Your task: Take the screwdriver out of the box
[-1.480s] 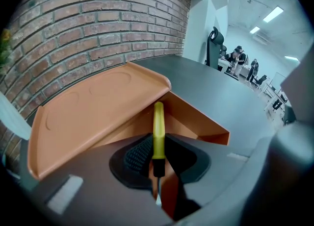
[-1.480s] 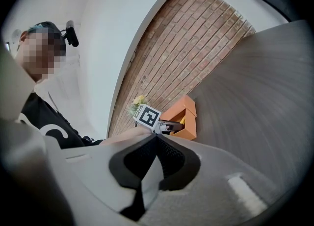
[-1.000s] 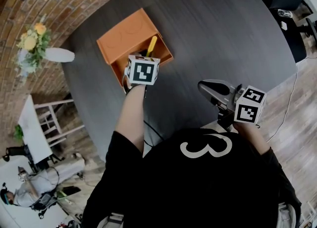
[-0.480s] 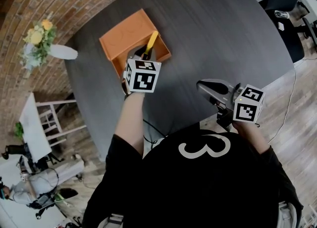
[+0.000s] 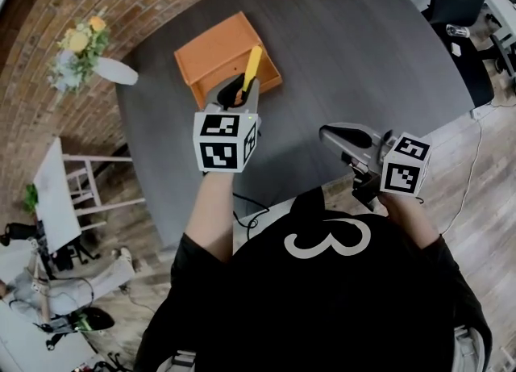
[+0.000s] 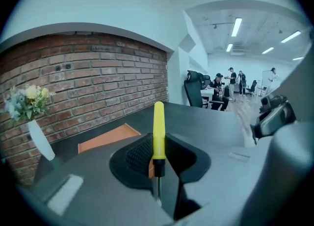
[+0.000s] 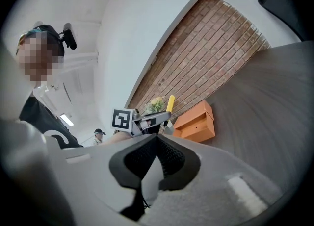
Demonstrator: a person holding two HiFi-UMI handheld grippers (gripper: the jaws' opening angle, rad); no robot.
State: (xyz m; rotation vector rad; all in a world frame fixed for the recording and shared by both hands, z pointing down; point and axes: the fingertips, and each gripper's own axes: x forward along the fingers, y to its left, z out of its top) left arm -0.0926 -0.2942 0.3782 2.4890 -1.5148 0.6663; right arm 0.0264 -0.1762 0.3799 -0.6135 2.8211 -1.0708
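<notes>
Two grippers are up over the table. The left gripper is clamped on the screwdriver, pinching it at the black collar below the yellow handle, which points up and away past the jaw tips. The screwdriver is out of the box and in the air above the box's near right rim. In the left gripper view the box lies lower, behind and left of the jaws. The right gripper hangs well right of the box, nearer the person, with its jaws closed together on nothing. Right of the box runs a broad stretch of dark tabletop. Left of the box, close to the table's curved edge, is a vase by the brick wall.
</notes>
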